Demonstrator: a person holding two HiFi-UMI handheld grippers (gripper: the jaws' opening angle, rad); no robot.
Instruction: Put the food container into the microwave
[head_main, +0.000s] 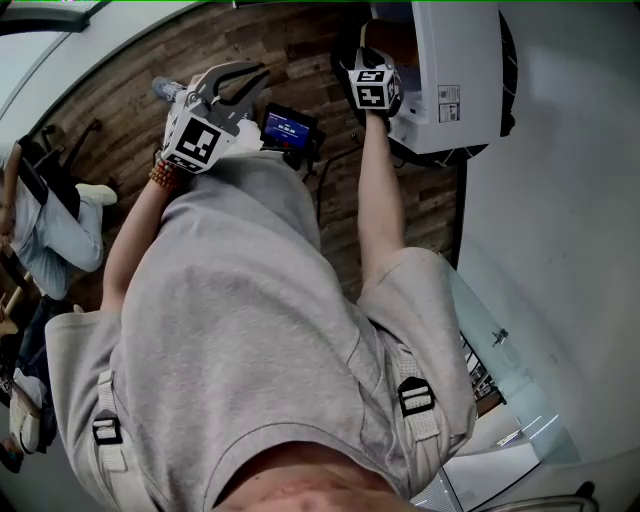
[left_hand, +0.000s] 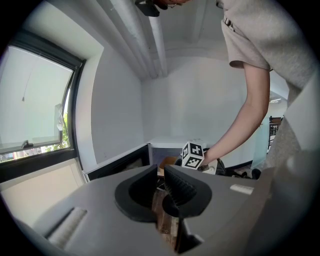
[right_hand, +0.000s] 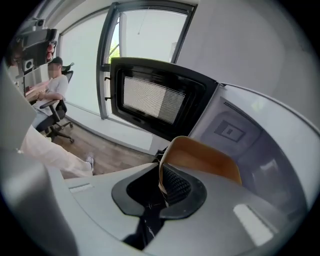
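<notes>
Far left of the microwave (head_main: 455, 60), one person (right_hand: 52, 87) sits on an office chair by the window. Nearer it, your left gripper (left_hand: 160, 172) hangs over the wooden floor (head_main: 250, 50), well apart from the oven. Its two jaws are drawn together to a narrow slit with nothing in it. One marker cube (head_main: 195, 140) rides on it.

Next comes the microwave's single door (right_hand: 150, 97), swung wide open to the left of the cavity, its mesh window facing you.

Your right gripper (right_hand: 162, 181) is right at the microwave's open mouth, and its own marker cube (head_main: 372, 88) is just beside the white casing. Its jaws are pinching the thin rim of the one food container (right_hand: 200, 159), a tan, round-edged tub. The tub sits at the front of the cavity with the pale inner wall behind it. You cannot tell whether it touches the cavity floor.
</notes>
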